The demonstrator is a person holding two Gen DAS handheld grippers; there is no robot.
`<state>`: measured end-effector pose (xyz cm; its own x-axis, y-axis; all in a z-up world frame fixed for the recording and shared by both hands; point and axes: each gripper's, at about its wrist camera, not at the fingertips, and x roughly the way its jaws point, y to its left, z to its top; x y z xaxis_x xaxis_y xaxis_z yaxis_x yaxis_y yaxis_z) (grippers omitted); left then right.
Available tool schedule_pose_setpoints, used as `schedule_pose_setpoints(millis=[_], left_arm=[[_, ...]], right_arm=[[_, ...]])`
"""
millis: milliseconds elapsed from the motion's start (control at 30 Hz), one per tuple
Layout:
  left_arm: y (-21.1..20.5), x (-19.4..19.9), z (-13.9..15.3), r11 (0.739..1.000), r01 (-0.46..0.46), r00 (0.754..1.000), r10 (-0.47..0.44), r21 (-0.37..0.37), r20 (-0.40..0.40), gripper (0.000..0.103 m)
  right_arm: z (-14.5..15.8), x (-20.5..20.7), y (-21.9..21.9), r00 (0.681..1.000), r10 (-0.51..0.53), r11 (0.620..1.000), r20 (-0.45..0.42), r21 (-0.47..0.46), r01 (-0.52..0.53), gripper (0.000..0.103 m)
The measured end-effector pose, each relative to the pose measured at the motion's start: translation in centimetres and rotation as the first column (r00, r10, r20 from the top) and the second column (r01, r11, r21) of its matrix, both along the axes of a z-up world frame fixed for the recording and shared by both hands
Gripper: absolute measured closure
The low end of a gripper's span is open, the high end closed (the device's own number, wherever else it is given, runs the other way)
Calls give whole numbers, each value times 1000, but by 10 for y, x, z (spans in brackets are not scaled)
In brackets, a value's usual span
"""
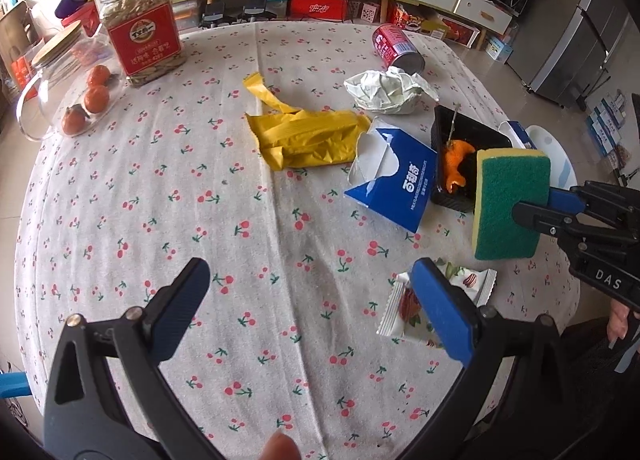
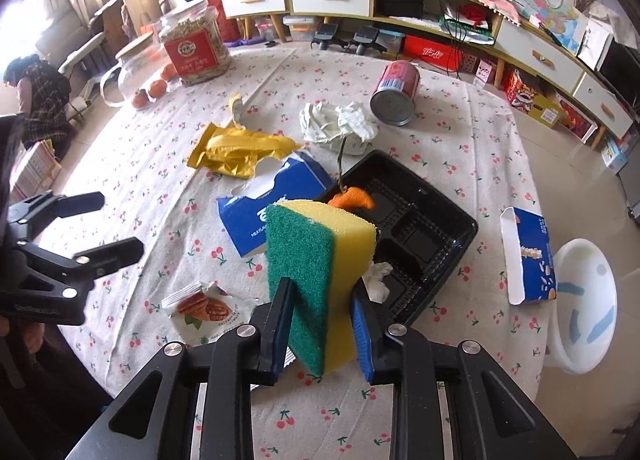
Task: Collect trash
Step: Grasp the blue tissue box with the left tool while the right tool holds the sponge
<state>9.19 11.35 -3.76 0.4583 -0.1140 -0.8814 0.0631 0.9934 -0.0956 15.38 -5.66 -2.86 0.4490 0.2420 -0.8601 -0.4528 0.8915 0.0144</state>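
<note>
My right gripper (image 2: 320, 300) is shut on a green and yellow sponge (image 2: 316, 272) and holds it upright above the table, just in front of a black plastic tray (image 2: 448, 236); the sponge also shows in the left wrist view (image 1: 512, 204). The tray holds an orange peel (image 2: 354, 198) and a crumpled tissue (image 2: 378, 280). My left gripper (image 1: 312, 288) is open and empty above the tablecloth, its right finger over a nut snack wrapper (image 1: 404, 316). A torn blue tissue box (image 1: 394, 180), a yellow bag (image 1: 308, 136), crumpled white paper (image 1: 386, 92) and a red can (image 1: 396, 46) lie beyond.
A jar of seeds (image 1: 140, 28) and a glass jug with small oranges (image 1: 72, 88) stand at the far left. A second blue box (image 2: 528, 256) lies at the table's right edge beside a white stool (image 2: 584, 300). Shelves and drawers line the back wall.
</note>
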Motion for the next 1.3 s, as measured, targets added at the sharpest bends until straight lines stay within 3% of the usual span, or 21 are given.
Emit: schedule_pose_setpoints(millis=[233, 433, 667, 867, 1033, 1300], left_arm=[[-37, 25, -7, 992, 122, 992, -123, 34, 27, 3], [-62, 44, -25, 975, 209, 978, -209, 71, -8, 15], [-73, 58, -40, 963, 251, 968, -249, 94, -35, 29], [-79, 53, -39, 959, 266, 964, -264, 99, -33, 49], [-76, 44, -28, 965, 248, 969, -248, 85, -8, 52], [-50, 30, -10, 990, 142, 990, -142, 18, 19, 53]], right_arm=[[20, -1, -28, 998, -50, 998, 37, 49, 48, 76], [21, 3, -60, 992, -126, 990, 29, 68, 124, 76], [18, 3, -92, 983, -183, 980, 2, 82, 182, 75], [16, 3, -108, 977, -212, 972, -15, 97, 213, 75], [19, 2, -114, 975, -221, 969, -13, 109, 221, 75], [25, 3, -120, 973, -231, 964, -5, 135, 230, 75]])
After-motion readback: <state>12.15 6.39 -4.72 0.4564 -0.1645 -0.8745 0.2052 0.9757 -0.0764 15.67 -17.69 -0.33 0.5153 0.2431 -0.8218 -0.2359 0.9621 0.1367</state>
